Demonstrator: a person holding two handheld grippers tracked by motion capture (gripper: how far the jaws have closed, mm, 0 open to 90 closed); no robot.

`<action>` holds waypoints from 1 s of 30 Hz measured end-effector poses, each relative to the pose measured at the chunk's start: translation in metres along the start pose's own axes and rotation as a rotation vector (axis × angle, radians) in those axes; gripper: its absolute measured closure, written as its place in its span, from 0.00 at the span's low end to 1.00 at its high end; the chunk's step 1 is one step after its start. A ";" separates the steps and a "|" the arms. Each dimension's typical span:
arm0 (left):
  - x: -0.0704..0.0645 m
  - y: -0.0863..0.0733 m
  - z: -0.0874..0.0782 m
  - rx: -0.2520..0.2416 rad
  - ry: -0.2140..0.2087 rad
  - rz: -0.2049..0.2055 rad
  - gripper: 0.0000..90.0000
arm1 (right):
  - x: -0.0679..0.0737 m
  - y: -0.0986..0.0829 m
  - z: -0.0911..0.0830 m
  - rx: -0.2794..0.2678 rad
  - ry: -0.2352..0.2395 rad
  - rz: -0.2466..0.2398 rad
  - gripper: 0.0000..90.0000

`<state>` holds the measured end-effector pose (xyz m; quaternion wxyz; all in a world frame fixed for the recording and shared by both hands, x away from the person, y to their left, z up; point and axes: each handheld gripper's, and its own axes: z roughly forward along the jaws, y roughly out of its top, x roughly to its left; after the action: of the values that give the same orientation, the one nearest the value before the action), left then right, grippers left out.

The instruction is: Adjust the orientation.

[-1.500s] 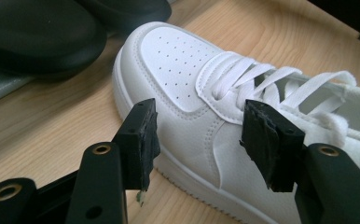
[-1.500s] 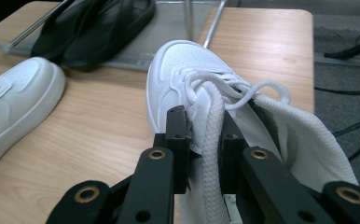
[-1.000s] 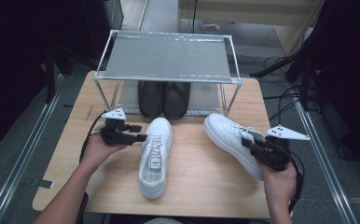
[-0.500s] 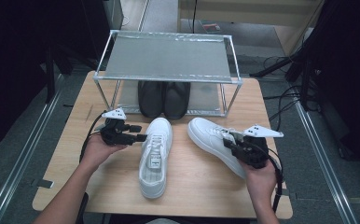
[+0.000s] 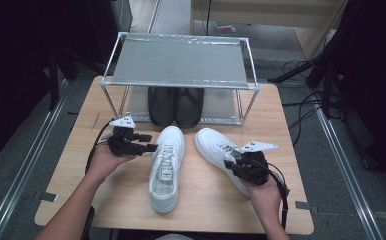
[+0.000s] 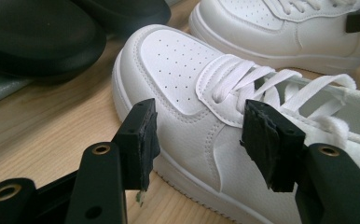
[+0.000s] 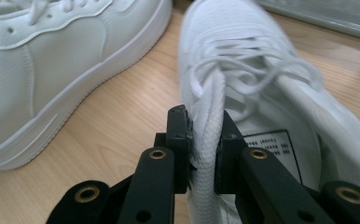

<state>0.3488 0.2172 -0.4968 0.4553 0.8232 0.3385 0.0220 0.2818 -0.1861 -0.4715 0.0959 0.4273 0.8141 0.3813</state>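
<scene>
**Right sneaker gripped at the collar; left sneaker not yet taken**

Two white sneakers lie on the desk (image 5: 81, 150) in front of a wire shoe rack (image 5: 181, 65). A black pair (image 5: 176, 106) sits on the rack's lower shelf; the top shelf is bare.

Right claw (image 7: 201, 135): jaws nearly closed, pinching the collar edge of the right sneaker (image 5: 221, 152). That shoe lies at an angle, toe toward the far left, heel at the near right by the hand.

Left claw (image 6: 197, 135): jaws wide apart, nothing between them. They stand at the left flank of the left sneaker (image 5: 167, 167), close to it or just touching; contact cannot be confirmed. This shoe lies straight, toe toward the rack.

Progress, as judged: early. One shoe is secured, the other only approached. Neither is on the rack. Left to do: close on the left sneaker, lift both, set them on a shelf.

View differences: the right gripper view shows the pinch on the collar and the size label inside the shoe, which the high view hides behind the claw. The left gripper view shows the open gap. The high view gives the rack layout and both shoes' orientation.
</scene>
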 end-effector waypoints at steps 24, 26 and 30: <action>-0.001 -0.001 -0.001 0.019 -0.012 0.007 0.53 | 0.036 0.015 0.019 0.047 0.058 -0.049 0.78; -0.001 -0.001 -0.002 0.024 -0.011 0.008 0.54 | 0.034 0.014 0.016 0.051 0.068 -0.064 0.78; -0.004 -0.002 -0.002 0.043 -0.011 0.017 0.57 | 0.026 0.011 0.001 0.015 0.092 -0.086 0.76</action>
<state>0.3437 0.2170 -0.4953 0.4389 0.8359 0.3293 0.0143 0.2731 -0.1614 -0.4601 0.0716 0.3746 0.8382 0.3898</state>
